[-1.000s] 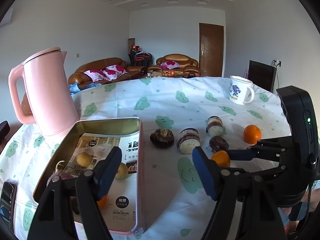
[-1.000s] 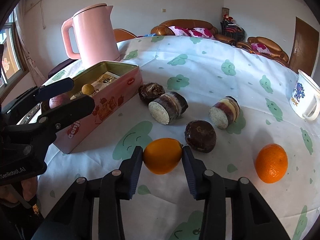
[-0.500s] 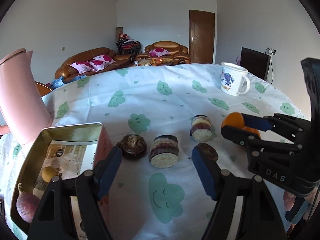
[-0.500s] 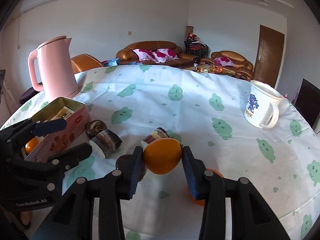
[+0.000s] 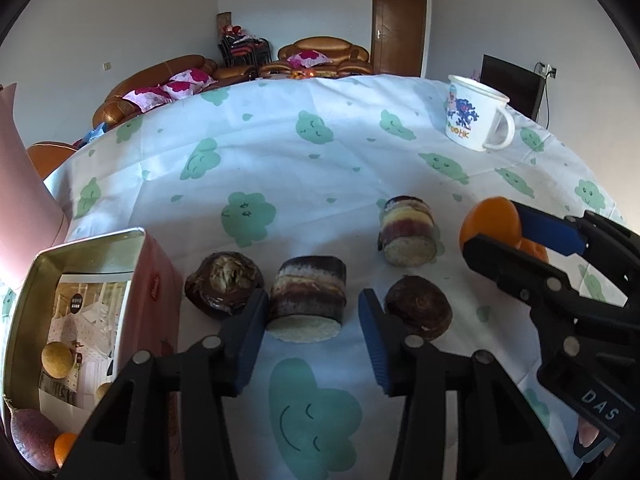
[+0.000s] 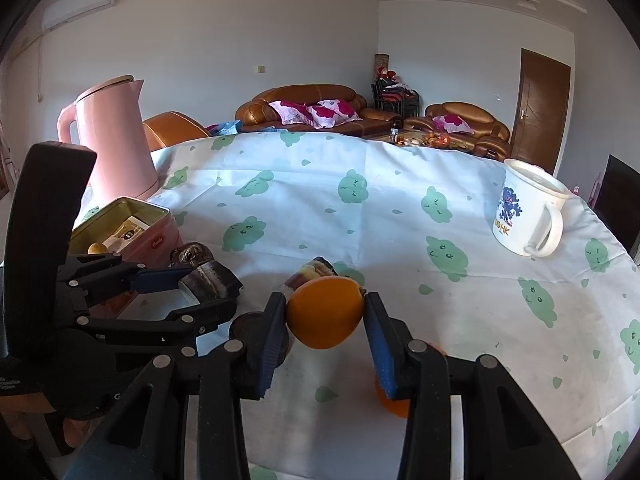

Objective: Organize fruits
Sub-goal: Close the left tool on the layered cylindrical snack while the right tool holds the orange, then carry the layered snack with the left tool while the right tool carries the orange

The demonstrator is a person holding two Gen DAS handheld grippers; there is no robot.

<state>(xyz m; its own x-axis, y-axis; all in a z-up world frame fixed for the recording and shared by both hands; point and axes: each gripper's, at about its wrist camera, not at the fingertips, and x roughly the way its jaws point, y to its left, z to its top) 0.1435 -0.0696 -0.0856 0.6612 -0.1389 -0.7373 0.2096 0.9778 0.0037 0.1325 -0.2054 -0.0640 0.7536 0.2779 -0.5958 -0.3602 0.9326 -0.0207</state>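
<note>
Orange clamped between right gripper pads, left gripper jaws just narrowed, unclenched, straddling cut root piece

Daylight room, fairly bright; light falls from the left, lighting the pink kettle side and washing out its edge in the left wrist view; tablecloth evenly lit at the far side, soft grey shadow across the near part; short dark shadows under the cut pieces; heavy fisheye bending, table edge bowed, black vignette in all corners; focus sharp mid-frame, no motion blur; white mug bright, not blown out; walls plain, slightly bluish.
</note>
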